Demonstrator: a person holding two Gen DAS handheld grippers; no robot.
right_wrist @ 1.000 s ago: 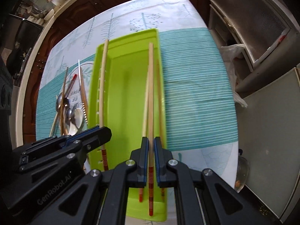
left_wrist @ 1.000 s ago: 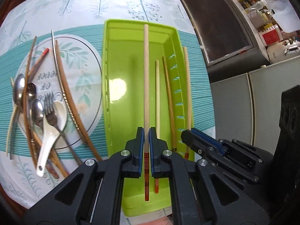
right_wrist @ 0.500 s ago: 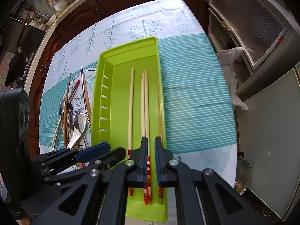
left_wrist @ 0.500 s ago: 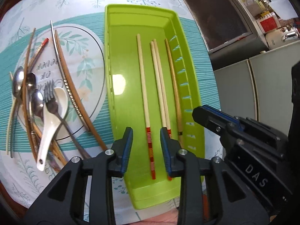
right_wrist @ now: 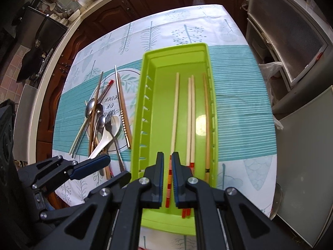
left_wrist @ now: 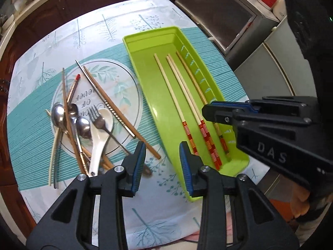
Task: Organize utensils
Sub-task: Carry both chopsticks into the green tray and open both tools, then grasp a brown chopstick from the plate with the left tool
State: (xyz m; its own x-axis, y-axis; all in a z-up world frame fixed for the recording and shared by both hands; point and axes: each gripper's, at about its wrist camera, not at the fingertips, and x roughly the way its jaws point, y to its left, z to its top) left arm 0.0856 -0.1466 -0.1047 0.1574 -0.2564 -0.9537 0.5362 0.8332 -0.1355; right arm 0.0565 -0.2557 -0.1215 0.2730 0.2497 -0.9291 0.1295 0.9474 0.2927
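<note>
A lime green tray (left_wrist: 145, 66) (right_wrist: 145, 95) lies on the table with several chopsticks (left_wrist: 177, 104) (right_wrist: 190, 112) lengthwise in it, red-striped ends toward me. A pile of loose utensils lies left of the tray: spoons (left_wrist: 58, 114), a fork (left_wrist: 100, 120), a white ceramic spoon (left_wrist: 100, 139) (right_wrist: 106, 139) and more chopsticks (left_wrist: 112, 108). My left gripper (left_wrist: 162, 152) is open and empty, above the table just left of the tray's near corner. My right gripper (right_wrist: 167, 160) is slightly open and empty, high over the tray's near end.
A patterned white and teal cloth (left_wrist: 62, 41) covers the table. A cabinet and appliances (left_wrist: 218, 16) stand right of the table. Dark wooden cupboards (right_wrist: 145, 0) run behind it. The right gripper's body (left_wrist: 270, 137) shows at the right of the left wrist view.
Both grippers let go of their chopsticks, which now lie in the tray. Both grippers pulled back and up. The left gripper swung left toward the utensil pile.
</note>
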